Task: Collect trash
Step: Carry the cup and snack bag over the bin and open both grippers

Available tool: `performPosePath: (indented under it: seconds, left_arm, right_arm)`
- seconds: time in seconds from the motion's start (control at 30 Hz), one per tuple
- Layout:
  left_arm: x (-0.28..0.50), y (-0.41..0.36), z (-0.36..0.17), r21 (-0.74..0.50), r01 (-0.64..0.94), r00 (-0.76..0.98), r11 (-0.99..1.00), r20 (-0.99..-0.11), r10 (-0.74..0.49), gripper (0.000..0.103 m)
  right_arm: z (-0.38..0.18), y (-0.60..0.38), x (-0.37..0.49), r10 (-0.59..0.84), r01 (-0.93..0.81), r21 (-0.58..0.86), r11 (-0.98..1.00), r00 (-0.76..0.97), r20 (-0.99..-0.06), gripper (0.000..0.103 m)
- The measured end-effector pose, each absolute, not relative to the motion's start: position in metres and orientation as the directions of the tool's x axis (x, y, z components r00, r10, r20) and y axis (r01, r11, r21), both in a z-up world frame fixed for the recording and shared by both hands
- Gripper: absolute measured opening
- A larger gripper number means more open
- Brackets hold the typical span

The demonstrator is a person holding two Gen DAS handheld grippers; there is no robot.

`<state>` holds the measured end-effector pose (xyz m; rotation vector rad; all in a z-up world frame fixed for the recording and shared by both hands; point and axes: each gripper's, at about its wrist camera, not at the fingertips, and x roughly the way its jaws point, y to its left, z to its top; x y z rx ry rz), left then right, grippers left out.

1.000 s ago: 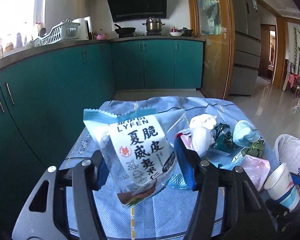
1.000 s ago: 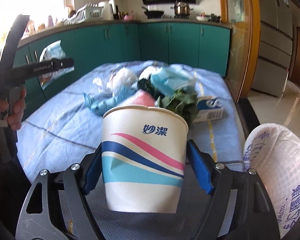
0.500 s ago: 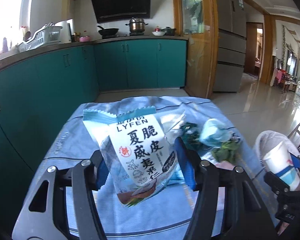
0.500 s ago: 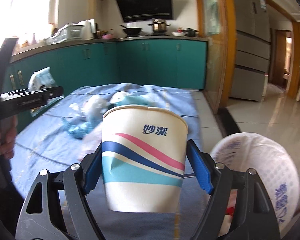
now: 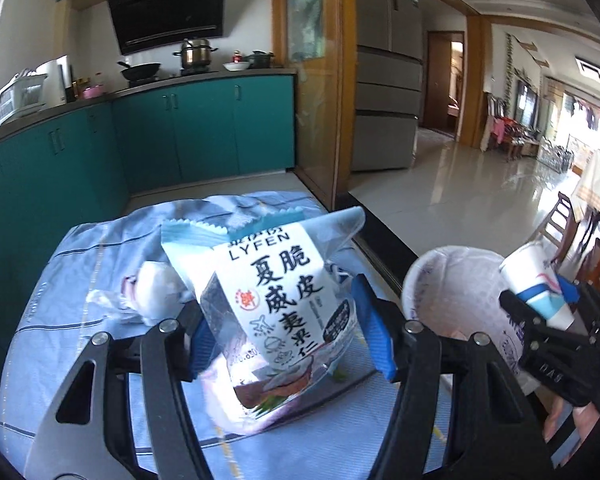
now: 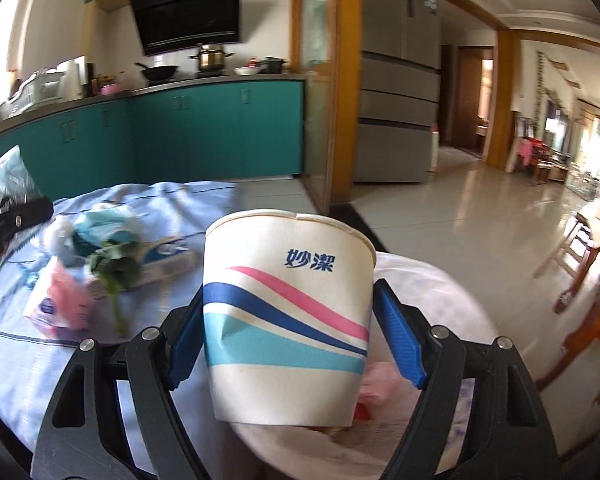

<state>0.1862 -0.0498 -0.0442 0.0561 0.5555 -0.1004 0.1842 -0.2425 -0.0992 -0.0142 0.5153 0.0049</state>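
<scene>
My right claw (image 6: 290, 344) is clamped on the paper cup (image 6: 288, 320), which stands upright between the blue pads with its open mouth up, and what matters now is where the trash bag (image 6: 432, 312) lies from it: directly beyond and beneath the cup, its white mouth spreading out under and to the right of the cup's base. From the left wrist view I see the same thing from the side, the cup (image 5: 536, 284) sitting at the far right rim of the bag opening (image 5: 452, 280). So I judge the right claw is the nearer one and has the shorter trip; letting go here, or a touch further forward, should drop the cup in. My left claw (image 5: 280, 340) is gripping the snack packet (image 5: 276, 296), held with its long axis upright and the serrated edge on top, above the blue cloth of the counter (image 5: 60, 280). The bag lies to its right, close beside the right finger, so that packet has to travel rightward. More rubbish, a white crumpled wad (image 5: 152, 292) among it, lies on the counter.
</scene>
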Motion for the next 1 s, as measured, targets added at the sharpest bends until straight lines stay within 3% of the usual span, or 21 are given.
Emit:
performPosePath:
  seconds: [0.5, 0.9, 1.0]
  left_arm:
    - [0.186, -0.158, -0.083, 0.003, 0.351, 0.745, 0.936, -0.607, -0.277, 0.066]
    - [0.204, -0.229, -0.130, 0.012, 0.438, 0.665, 0.899, -0.677, -0.315, 0.066]
    - [0.206, -0.238, -0.137, 0.029, 0.443, 0.662, 0.896, -0.685, -0.305, 0.072]
  right_arm:
    - [-0.099, -0.344, 0.146, -0.078, 0.142, 0.097, 0.985, 0.871, -0.485, 0.078]
    - [-0.103, -0.366, 0.140, -0.097, 0.194, 0.149, 0.969, 0.863, -0.496, 0.078]
    - [-0.104, -0.367, 0.142, -0.100, 0.197, 0.146, 0.969, 0.859, -0.502, 0.078]
